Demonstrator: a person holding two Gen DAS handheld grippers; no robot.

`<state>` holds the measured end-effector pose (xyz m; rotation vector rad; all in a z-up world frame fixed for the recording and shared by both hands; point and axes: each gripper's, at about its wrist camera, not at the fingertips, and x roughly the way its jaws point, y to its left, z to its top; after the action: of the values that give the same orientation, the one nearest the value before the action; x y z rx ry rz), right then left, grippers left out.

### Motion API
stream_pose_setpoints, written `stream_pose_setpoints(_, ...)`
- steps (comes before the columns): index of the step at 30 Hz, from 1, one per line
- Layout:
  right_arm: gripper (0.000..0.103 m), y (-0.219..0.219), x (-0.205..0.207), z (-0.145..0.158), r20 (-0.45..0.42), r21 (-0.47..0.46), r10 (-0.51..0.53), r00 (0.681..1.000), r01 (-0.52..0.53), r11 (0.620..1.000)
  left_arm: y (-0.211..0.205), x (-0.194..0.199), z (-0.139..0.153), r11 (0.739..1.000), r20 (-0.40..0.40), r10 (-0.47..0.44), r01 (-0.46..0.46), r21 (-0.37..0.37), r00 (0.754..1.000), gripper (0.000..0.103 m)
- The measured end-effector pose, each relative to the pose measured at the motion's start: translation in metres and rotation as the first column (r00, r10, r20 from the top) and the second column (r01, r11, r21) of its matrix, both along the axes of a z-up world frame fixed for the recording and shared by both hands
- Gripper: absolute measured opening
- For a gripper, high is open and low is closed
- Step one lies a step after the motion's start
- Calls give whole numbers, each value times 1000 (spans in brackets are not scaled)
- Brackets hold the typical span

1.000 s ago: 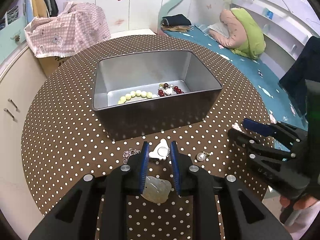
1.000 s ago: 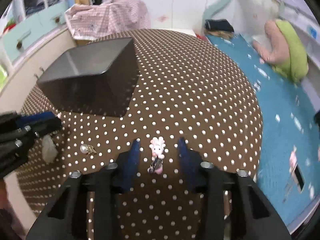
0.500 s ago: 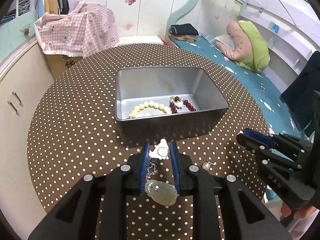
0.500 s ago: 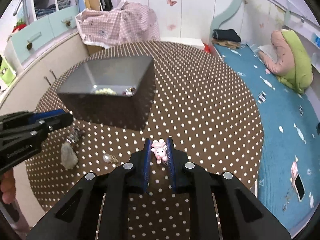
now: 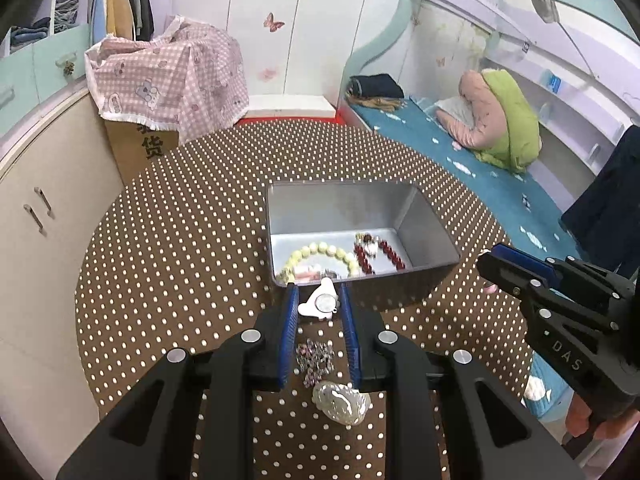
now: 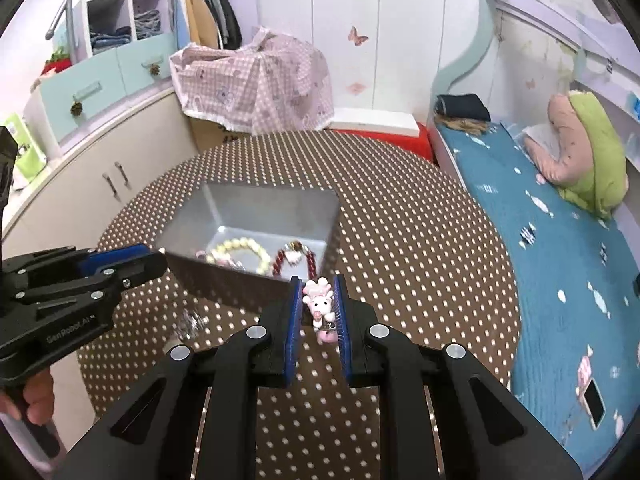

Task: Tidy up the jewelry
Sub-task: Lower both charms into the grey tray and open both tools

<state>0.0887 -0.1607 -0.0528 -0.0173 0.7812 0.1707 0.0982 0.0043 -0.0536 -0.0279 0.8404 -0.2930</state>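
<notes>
Above table (image 5: 180, 240), both grippers angled downward

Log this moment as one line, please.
left gripper: shut on white charm | right gripper: shut on pink charm | tin: two bracelets inside

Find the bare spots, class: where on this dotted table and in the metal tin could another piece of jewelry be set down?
Free: the tin's far half behind the pale bead bracelet and red bead bracelet, and the tablecloth left of and beyond the tin. Crowded: the near edge below the left gripper, where a crystal chain and pale stone pendant lie.
</notes>
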Motion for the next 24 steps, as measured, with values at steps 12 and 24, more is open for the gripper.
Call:
stream_pose_setpoints(12,17,26,36,21,33,42,31,999,-33,999,2,22,21,1000,45,9,-8,-24,999,20)
stream_pose_setpoints(24,17,27,66,16,8,70,30,1000,-31,997,-9,52,20,999,32,2,-1,-34,999,20)
